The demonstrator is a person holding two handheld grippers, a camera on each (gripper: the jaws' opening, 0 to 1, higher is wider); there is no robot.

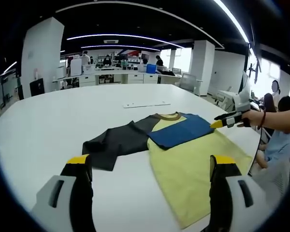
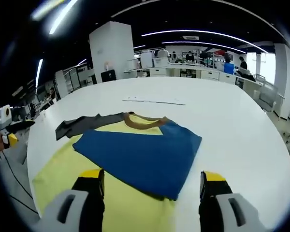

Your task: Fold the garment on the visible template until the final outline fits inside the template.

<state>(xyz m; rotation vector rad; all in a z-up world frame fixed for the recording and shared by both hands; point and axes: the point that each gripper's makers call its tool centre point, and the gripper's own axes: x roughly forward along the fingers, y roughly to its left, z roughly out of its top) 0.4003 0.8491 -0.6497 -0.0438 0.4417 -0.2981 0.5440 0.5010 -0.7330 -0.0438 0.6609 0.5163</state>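
A T-shirt lies flat on the white table (image 1: pixel 63 121). Its body is yellow (image 1: pixel 193 169), its collar brown (image 1: pixel 168 116). The blue sleeve (image 1: pixel 179 131) is folded over the chest, and the dark grey sleeve (image 1: pixel 113 144) stretches out to the side. My left gripper (image 1: pixel 150 166) is open above the near table edge, short of the shirt's hem and grey sleeve. My right gripper (image 2: pixel 152 181) is open just above the blue sleeve (image 2: pixel 140 154) and yellow body (image 2: pixel 63 169), holding nothing. It enters the left gripper view as the right gripper (image 1: pixel 226 121), held in a hand beside the blue sleeve's edge.
A thin white strip (image 1: pixel 146 104) lies flat on the table beyond the collar, also seen as the strip (image 2: pixel 154 101). People sit at the table's edge (image 1: pixel 279 140). Desks, monitors and a white pillar (image 2: pixel 111 50) stand far behind. The left gripper (image 2: pixel 7 130) shows off the table's side.
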